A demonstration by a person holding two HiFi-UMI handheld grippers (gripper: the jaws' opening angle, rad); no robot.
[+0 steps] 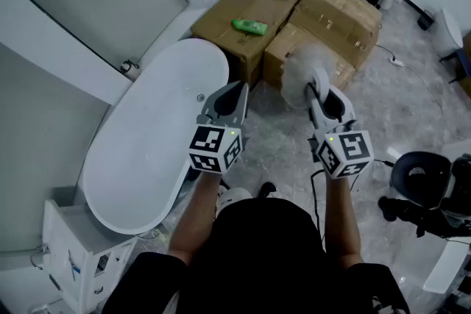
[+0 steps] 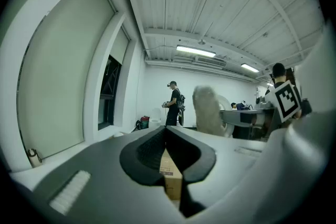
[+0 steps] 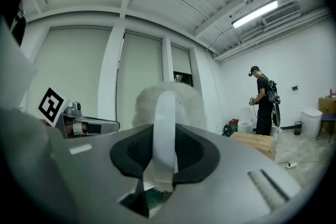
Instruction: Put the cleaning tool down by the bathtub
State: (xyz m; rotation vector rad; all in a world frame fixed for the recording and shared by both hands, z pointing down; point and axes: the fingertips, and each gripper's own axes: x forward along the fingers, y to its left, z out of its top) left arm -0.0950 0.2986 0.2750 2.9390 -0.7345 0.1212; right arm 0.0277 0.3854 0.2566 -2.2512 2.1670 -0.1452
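The brush (image 1: pixel 303 68) is held raised, right of the bathtub (image 1: pixel 140 158), its white handle (image 3: pixel 164 113) clamped by the right gripper (image 1: pixel 319 90). The left gripper (image 1: pixel 237 93) is closed on nothing. The brush is judged light and soft-headed; the stiff, smooth handle is best gripped.

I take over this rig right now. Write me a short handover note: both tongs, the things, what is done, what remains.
Left tongs: shut, empty, in the air near the white oval bathtub rim.
Right tongs: shut on the white handle of the fluffy white cleaning tool, held above the floor before the brown cardboard boxes.
Done: tool is in grip.
Left: set it on the floor by the bathtub, then open.
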